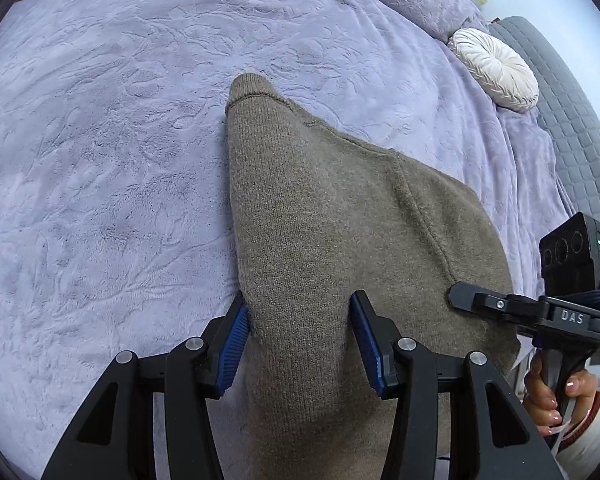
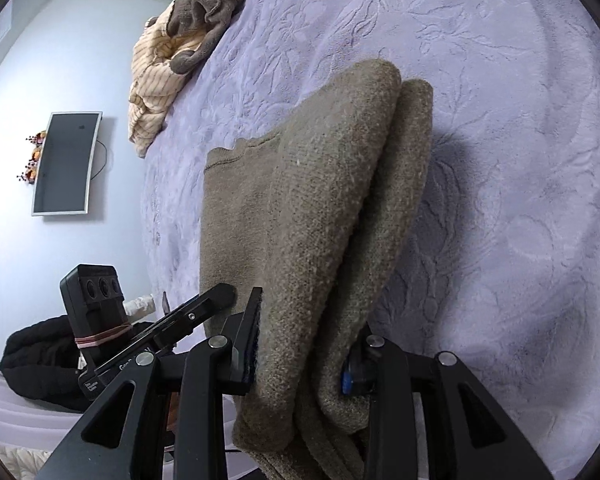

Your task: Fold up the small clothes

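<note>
A small brown knit sweater [image 1: 324, 216] lies partly on a lilac bedspread [image 1: 100, 160], folded over on itself, and is lifted at my end. My left gripper [image 1: 300, 336] has its blue-padded jaws on either side of a bunched edge of the sweater and grips it. My right gripper [image 2: 300, 344] is shut on the sweater's [image 2: 320, 208] doubled edge, which hangs thick between its jaws. The right gripper also shows at the right edge of the left wrist view [image 1: 464, 294], beside the sweater.
A heap of other clothes, one beige striped [image 2: 152, 92] and one brown [image 2: 208, 12], lies at the far end of the bed. A round white cushion [image 1: 494, 68] and a grey quilt [image 1: 572, 120] lie to the right. A monitor [image 2: 66, 162] hangs on the wall. A black garment [image 2: 40, 360] lies off the bed.
</note>
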{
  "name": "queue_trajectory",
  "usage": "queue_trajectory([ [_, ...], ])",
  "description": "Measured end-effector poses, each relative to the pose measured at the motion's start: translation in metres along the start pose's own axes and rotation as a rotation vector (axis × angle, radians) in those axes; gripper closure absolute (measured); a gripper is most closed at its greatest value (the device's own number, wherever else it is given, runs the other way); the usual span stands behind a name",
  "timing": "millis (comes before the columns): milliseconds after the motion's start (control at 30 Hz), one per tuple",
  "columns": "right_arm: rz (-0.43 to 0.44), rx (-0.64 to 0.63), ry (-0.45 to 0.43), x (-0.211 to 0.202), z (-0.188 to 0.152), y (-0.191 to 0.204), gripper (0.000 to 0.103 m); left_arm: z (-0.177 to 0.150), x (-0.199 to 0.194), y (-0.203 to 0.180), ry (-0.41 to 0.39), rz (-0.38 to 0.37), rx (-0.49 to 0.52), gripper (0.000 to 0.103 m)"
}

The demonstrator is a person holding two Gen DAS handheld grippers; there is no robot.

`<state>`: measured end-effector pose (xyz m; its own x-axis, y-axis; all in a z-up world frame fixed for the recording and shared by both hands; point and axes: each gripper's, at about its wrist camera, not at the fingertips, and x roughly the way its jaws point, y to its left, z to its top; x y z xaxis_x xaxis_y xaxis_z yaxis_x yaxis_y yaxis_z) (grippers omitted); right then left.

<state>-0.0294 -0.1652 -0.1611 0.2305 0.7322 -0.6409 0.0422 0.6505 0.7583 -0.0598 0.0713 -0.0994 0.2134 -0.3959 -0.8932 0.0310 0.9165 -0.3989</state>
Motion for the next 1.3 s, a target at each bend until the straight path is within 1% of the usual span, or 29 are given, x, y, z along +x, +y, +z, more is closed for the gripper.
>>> queue_trajectory([
  [67,-0.065,-0.012,0.001,0.002,0.002,-0.001,0.067,0.0,0.0,-0.001,0.0,0.003,0.017,0.052],
  [167,-0.125,-0.005,-0.003,0.001,0.001,-0.008,0.067,0.001,0.0,-0.004,0.001,0.0,0.029,0.052],
  [300,-0.238,-0.003,-0.008,0.001,-0.001,-0.017,0.066,0.0,0.0,-0.006,0.005,0.009,0.033,0.052],
  [400,-0.269,0.0,-0.019,-0.005,-0.005,-0.016,0.063,-0.001,-0.006,-0.006,-0.003,0.027,0.039,0.052],
  [500,-0.31,0.0,-0.035,-0.021,-0.009,-0.018,0.061,-0.001,-0.012,-0.006,-0.016,0.052,0.047,0.052],
  [567,-0.36,0.015,-0.061,-0.036,-0.01,-0.025,0.061,-0.001,-0.016,-0.006,-0.021,0.057,0.048,0.052],
  [633,-0.376,0.036,-0.081,-0.048,-0.011,-0.029,0.065,-0.001,-0.02,-0.007,-0.027,0.071,0.052,0.052],
  [667,-0.395,0.041,-0.087,-0.054,-0.011,-0.031,0.073,-0.001,-0.022,-0.008,-0.032,0.086,0.057,0.052],
  [700,-0.438,0.035,-0.088,-0.058,-0.012,-0.031,0.084,-0.002,-0.024,-0.008,-0.035,0.095,0.06,0.052],
  [733,-0.495,0.02,-0.084,-0.062,-0.013,-0.032,0.085,-0.001,-0.027,-0.008,-0.039,0.103,0.063,0.052],
  [767,-0.534,0.002,-0.082,-0.064,-0.014,-0.03,0.085,-0.001,-0.03,-0.009,-0.045,0.107,0.065,0.052],
  [800,-0.532,-0.002,-0.084,-0.067,-0.016,-0.029,0.085,-0.001,-0.035,-0.01,-0.053,0.107,0.066,0.052],
  [900,-0.448,0.012,-0.113,-0.078,-0.021,-0.019,0.085,0.001,-0.046,-0.016,-0.08,0.091,0.079,0.052],
  [1000,-0.39,-0.032,-0.137,-0.082,-0.025,0.002,0.085,0.001,-0.052,-0.028,-0.093,0.013,0.112,0.052],
  [1067,-0.357,-0.073,-0.126,-0.074,-0.028,0.019,0.085,0.0,-0.046,-0.039,-0.071,-0.025,0.147,0.052],
  [1133,-0.368,-0.126,-0.098,-0.061,-0.03,0.033,0.085,-0.004,-0.032,-0.049,-0.028,-0.034,0.177,0.052],
  [1200,-0.412,-0.162,-0.063,-0.044,-0.032,0.038,0.085,-0.009,-0.017,-0.05,-0.002,-0.005,0.185,0.052],
  [1300,-0.466,-0.164,-0.018,-0.027,-0.035,0.031,0.086,-0.016,-0.003,-0.043,0.017,0.001,0.171,0.052],
])
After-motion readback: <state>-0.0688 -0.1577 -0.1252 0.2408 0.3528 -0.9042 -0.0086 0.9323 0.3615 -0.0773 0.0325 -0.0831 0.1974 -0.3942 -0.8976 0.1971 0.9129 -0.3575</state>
